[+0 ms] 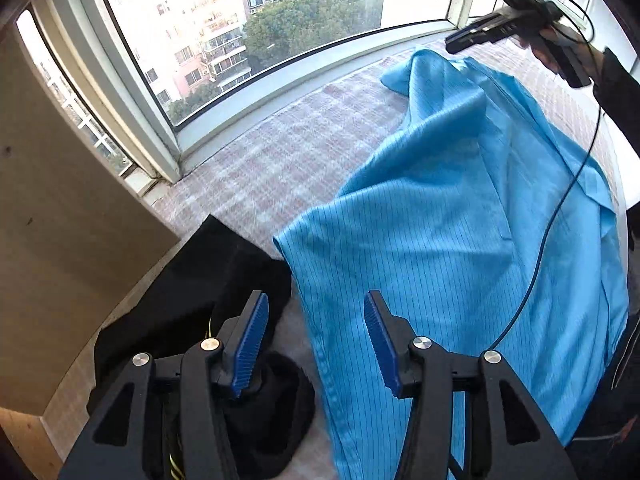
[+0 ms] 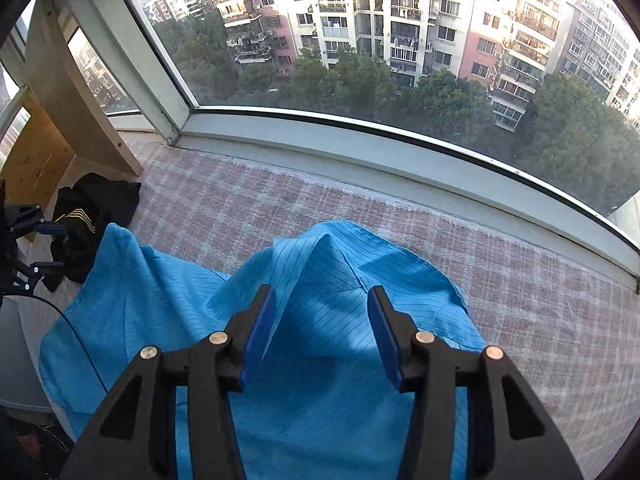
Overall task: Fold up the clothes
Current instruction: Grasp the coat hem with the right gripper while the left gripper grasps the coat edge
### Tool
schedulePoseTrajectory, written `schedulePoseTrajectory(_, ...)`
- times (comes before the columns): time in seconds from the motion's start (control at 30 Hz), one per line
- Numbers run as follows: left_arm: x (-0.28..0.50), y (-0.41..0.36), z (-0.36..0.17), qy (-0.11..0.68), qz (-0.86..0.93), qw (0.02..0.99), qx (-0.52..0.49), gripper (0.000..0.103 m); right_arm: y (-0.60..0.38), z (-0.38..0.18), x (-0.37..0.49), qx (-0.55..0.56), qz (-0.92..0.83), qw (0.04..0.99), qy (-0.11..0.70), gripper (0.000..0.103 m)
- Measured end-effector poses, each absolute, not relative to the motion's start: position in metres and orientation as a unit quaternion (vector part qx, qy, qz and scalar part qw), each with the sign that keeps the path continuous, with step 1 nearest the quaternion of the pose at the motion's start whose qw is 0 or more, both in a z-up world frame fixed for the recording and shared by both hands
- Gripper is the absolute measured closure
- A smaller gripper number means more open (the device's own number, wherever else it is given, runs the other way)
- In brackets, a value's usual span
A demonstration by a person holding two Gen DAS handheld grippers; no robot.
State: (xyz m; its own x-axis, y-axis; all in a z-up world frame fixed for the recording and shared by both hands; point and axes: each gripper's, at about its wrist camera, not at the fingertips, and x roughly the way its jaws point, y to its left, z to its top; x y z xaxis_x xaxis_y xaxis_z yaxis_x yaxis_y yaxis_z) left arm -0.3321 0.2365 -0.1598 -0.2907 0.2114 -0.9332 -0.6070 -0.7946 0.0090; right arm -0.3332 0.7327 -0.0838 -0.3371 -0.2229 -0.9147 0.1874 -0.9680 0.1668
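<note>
Blue-padded left tongs (image 1: pixel 316 344) stand open nearest the left wrist camera, nothing between the pads. Below them lies a blue pinstriped garment (image 1: pixel 460 240), spread and rumpled over a pink checked cover (image 1: pixel 280 152) on the window-side surface. The garment's near hem runs under the right-hand pad; its far end rises in a fold toward the window (image 1: pixel 240 40). A black garment (image 1: pixel 208 280) lies at the surface's left edge, just beside the blue one, under the left-hand pad. At the upper right, a hand (image 1: pixel 548 48) holds the other tool, with a thin cable (image 1: pixel 560 200) hanging from it across the blue cloth.

From the right wrist camera, the right tongs (image 2: pixel 320 336) also stand open and hold nothing. The blue garment (image 2: pixel 340 280) lies directly beneath them, a raised ridge of cloth between the pads but not pinched. The black garment (image 2: pixel 92 216) sits at the far left edge, beside the left tongs (image 2: pixel 52 240).
</note>
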Motion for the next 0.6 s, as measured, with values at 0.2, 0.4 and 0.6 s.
schedulePoseTrajectory(0.2,-0.385,0.279,-0.204,0.257,0.723,0.312,-0.560,0.043,0.728,-0.100,-0.349,0.584,-0.797,0.150,-0.050,0.048)
schedulePoseTrajectory(0.4,-0.385,0.291,-0.237,0.286,0.680,0.325,-0.592,0.081,0.722,-0.112,-0.362,0.606,-0.784,0.129,-0.030,0.048)
schedulePoseTrajectory(0.6,-0.372,0.287,-0.232,0.265,0.708,0.327,-0.567,0.099,0.706,-0.120,-0.362,0.613,-0.778,0.132,-0.012,0.051)
